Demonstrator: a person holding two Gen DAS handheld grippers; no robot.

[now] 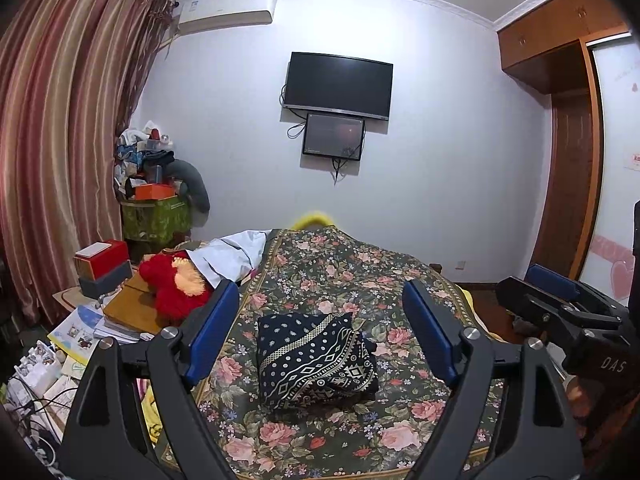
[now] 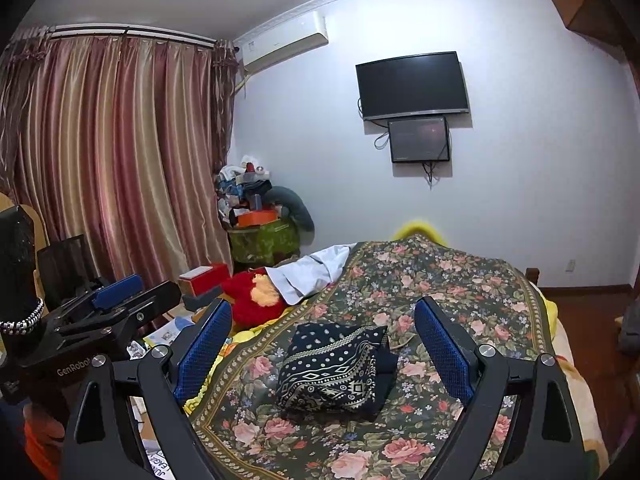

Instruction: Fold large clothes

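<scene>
both spread wide, holding nothing: left hand-held gripper (image 1: 320, 336), right hand-held gripper (image 2: 323, 354), hovering over folded navy patterned garment (image 1: 316, 360) on floral bedspread (image 1: 360, 280).

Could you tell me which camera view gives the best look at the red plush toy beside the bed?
The left wrist view: the red plush toy shows most of its body there. In the right wrist view the toy is smaller, and the open right gripper's blue finger covers its lower edge.

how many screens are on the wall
2: a large black tv mounted high on the far wall, and a smaller monitor directly below it, its top touching the tv's lower edge. Both look dark.
</scene>
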